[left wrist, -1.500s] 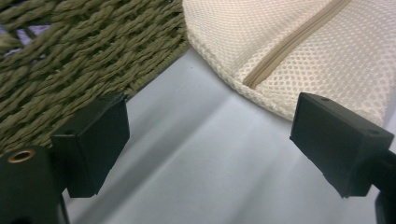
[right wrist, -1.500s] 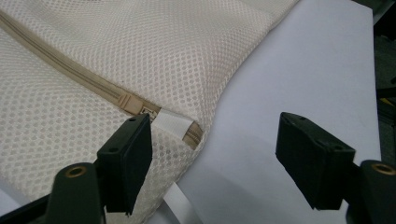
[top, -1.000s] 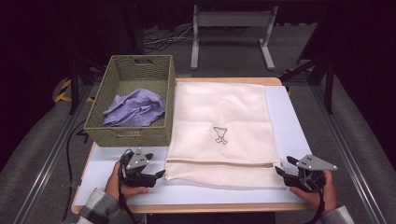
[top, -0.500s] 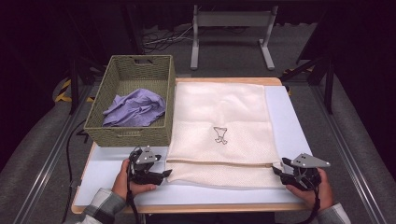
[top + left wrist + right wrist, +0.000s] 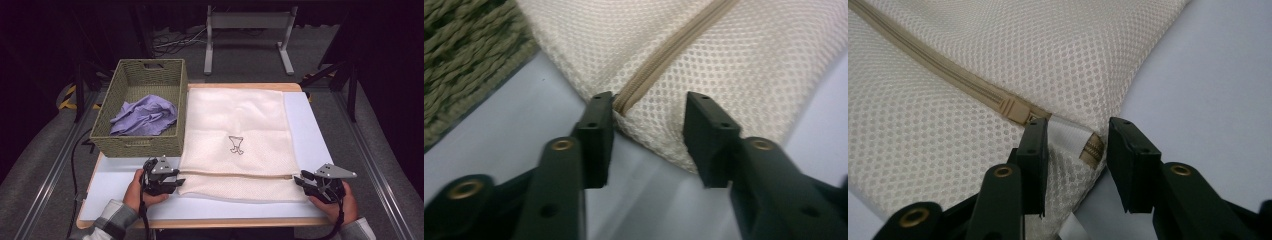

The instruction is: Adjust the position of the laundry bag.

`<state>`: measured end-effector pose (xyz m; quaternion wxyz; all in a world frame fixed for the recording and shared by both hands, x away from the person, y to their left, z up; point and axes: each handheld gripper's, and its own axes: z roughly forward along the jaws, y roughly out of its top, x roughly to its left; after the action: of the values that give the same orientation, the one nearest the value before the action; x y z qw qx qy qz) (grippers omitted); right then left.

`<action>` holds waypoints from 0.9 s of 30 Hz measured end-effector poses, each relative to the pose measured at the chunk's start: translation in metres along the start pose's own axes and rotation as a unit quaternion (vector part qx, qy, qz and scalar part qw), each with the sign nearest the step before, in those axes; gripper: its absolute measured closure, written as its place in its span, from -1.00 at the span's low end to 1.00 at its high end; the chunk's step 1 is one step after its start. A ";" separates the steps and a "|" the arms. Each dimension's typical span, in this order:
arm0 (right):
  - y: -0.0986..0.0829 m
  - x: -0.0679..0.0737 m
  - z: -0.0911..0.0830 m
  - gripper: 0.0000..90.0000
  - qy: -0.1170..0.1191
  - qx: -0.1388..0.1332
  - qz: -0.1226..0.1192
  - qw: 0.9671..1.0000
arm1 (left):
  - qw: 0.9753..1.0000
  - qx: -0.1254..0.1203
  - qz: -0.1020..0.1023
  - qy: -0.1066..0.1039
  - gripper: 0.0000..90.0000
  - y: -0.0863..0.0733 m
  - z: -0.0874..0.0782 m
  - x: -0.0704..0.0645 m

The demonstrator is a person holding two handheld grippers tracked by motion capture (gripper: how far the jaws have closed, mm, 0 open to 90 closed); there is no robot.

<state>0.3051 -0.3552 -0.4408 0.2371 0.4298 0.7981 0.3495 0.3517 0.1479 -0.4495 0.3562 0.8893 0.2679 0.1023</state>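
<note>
Both grippers sit at the near edge of the cream mesh laundry bag [image 5: 239,137], which lies flat across the middle of the white table [image 5: 312,135] in the high view, its small dark emblem [image 5: 236,144] near the centre of the frame. At the lower left of that view the left gripper [image 5: 176,182], held in the person's left hand [image 5: 136,190], points at the bag's lower left corner; in the left gripper view [image 5: 649,130] its two black jaws stand apart, straddling the corner where the tan zipper [image 5: 664,55] ends, the left jaw tip just touching the mesh edge beside the zipper's end and the right jaw lying over the mesh. At the lower right of the high view the right gripper [image 5: 300,179], in the right hand [image 5: 334,202], points at the bag's lower right corner. In the right gripper view [image 5: 1077,142] its jaws are likewise apart, with a white fabric tab [image 5: 1066,134] and the brass-coloured zipper end [image 5: 1093,149] lying between them, and the tan zipper pull [image 5: 1015,110] just beyond the left jaw tip. Neither pair is closed on the cloth. To the left of the bag in the high view, touching its side, stands a green woven basket [image 5: 142,145] holding a crumpled lavender cloth [image 5: 145,117].
</note>
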 end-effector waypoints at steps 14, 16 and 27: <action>0.002 0.004 0.001 0.79 -0.029 -0.004 -0.015 0.999 | 1.000 -0.004 0.004 -0.003 0.80 0.000 0.000 0.001; 0.002 0.004 0.002 0.80 -0.032 -0.006 -0.012 0.999 | 1.000 -0.006 0.003 -0.003 0.80 0.001 0.001 0.001; 0.010 -0.005 0.008 0.82 -0.045 -0.015 -0.006 0.999 | 1.000 -0.012 0.005 0.005 0.81 0.007 0.008 0.003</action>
<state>0.3183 -0.3528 -0.4375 0.2812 0.4365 0.7840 0.3402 0.3599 0.1402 -0.4501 0.3648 0.8860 0.2635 0.1116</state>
